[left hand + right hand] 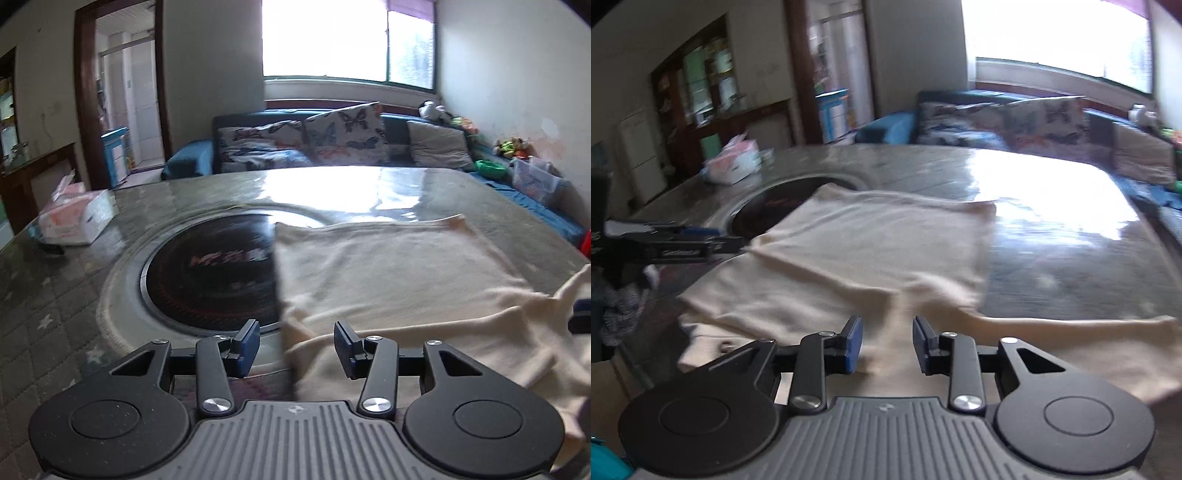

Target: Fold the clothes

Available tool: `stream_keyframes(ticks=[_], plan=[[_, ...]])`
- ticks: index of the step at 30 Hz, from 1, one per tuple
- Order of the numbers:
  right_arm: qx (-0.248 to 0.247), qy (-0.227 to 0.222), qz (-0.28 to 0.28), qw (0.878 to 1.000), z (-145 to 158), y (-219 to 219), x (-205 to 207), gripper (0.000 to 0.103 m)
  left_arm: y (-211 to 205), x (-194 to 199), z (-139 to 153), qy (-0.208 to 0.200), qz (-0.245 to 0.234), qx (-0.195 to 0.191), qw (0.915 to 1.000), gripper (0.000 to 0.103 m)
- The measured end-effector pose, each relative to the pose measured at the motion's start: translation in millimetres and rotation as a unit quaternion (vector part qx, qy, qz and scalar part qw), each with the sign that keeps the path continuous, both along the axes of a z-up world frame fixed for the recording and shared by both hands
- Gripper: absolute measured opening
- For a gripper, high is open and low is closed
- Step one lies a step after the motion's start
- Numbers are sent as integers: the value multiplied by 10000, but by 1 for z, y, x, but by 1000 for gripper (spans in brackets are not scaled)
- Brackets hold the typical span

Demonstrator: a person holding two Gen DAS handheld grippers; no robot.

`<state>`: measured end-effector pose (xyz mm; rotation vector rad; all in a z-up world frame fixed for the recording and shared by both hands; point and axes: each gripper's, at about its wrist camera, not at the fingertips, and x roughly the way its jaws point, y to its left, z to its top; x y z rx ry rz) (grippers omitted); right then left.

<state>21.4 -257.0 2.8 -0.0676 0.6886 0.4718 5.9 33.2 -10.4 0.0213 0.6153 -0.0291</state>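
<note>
Glossy table (147, 206) carries a cream garment (388, 280), soft and limp, at three o'clock. Left claw (295, 345) and right claw (886, 345) gape empty; pinch its near hem.

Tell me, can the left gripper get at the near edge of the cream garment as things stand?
Probably yes. The left gripper is open with the cream garment edge lying just ahead between its fingers, and nothing sits between them on the table.

A glossy table (110, 258) carries a cream garment (388, 273) and a tissue pack (77, 218).
</note>
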Motion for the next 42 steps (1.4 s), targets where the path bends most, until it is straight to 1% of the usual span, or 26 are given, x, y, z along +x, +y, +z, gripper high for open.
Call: stream_keyframes(ticks=[1,3,4,6,10,11,14,15,18,22,23,24,26,27,29,37,42], plan=[[-8,-22,-151,9999,1,-8,0,31,-5,-1,2,-13,-78,-23,10000,51],[-49,-49,-702,9975,-2,-38,3,35,-17,-2,5,-41,-272,-55,9996,53],[-60,-56,-941,9955,-3,-50,4,35,-23,-2,5,-45,-375,-56,9993,54],[-82,-44,-1412,9899,-9,-76,7,35,-36,-3,5,-12,-544,-53,9985,60],[-97,24,-2248,9743,-21,-121,16,35,-57,-3,4,37,-803,-36,9968,62],[-94,44,-2488,9685,-25,-136,19,35,-62,-3,4,49,-853,-18,9963,62],[42,114,-2954,9553,-34,-165,27,35,-75,-3,3,85,-1008,7,9949,62],[94,128,-3063,9518,-36,-172,28,35,-80,-4,2,85,-1057,31,9944,64],[320,185,-3167,9478,-42,-184,32,35,-92,-4,0,123,-1172,82,9930,66],[342,117,-3171,9477,-44,-184,34,34,-102,-5,-4,200,-1255,152,9918,66],[346,111,-3163,9480,-45,-183,34,31,-104,-5,-5,218,-1267,169,9916,67],[319,95,-3144,9487,-44,-182,34,22,-106,-5,-7,238,-1275,184,9914,67],[327,88,-3128,9492,-44,-183,33,12,-110,-4,-9,277,-1291,216,9910,67],[370,69,-3131,9490,-42,-184,32,9,-111,-5,-10,294,-1296,232,9909,67],[481,15,-3141,9482,-39,-186,30,7,-114,-5,-12,325,-1324,260,9903,68],[805,-477,-2809,9552,2,-179,16,5,-125,-5,-15,323,-1507,267,9877,70],[832,-770,-2307,9664,34,-155,11,5,-118,-7,-17,316,-1481,221,9882,70]])
